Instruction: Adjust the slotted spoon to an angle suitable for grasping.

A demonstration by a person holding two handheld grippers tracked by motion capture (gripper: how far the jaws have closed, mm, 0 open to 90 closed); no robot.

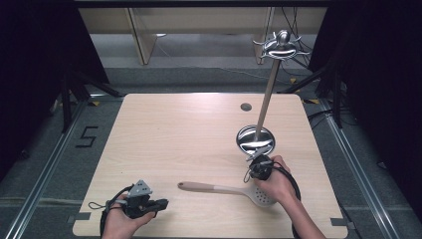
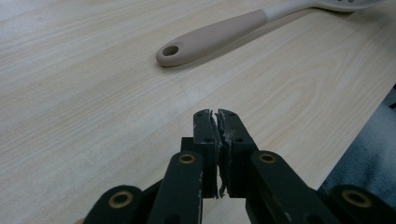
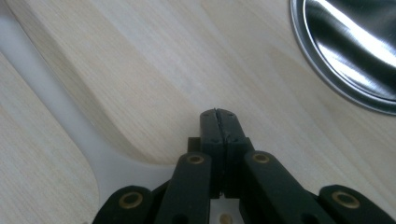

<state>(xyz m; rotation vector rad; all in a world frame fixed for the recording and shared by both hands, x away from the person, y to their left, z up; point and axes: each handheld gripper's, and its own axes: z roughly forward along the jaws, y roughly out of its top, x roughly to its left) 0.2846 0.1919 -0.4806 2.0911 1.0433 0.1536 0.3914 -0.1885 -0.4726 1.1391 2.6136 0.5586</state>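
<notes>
At lower left of the high view, the left claw [image 1: 161, 203] rests clenched and empty on the table [image 1: 164, 134]. Lower centre, the spoon [image 1: 224, 189] lies flat, untouched, its slotted head beside the right hand. Right of centre, the right claw [image 1: 253, 157] hovers clenched, empty, just before the stand [image 1: 256, 139], whose hooks at upper right are bare. Hanging the spoon seems wholly undone.

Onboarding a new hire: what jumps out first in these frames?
The tall metal stand at the table's far right, with hooks on top and a shiny round base. Next, the slotted spoon lying near the front edge, its handle pointing left. Both grippers sit shut at the front: left, right by the base.
</notes>
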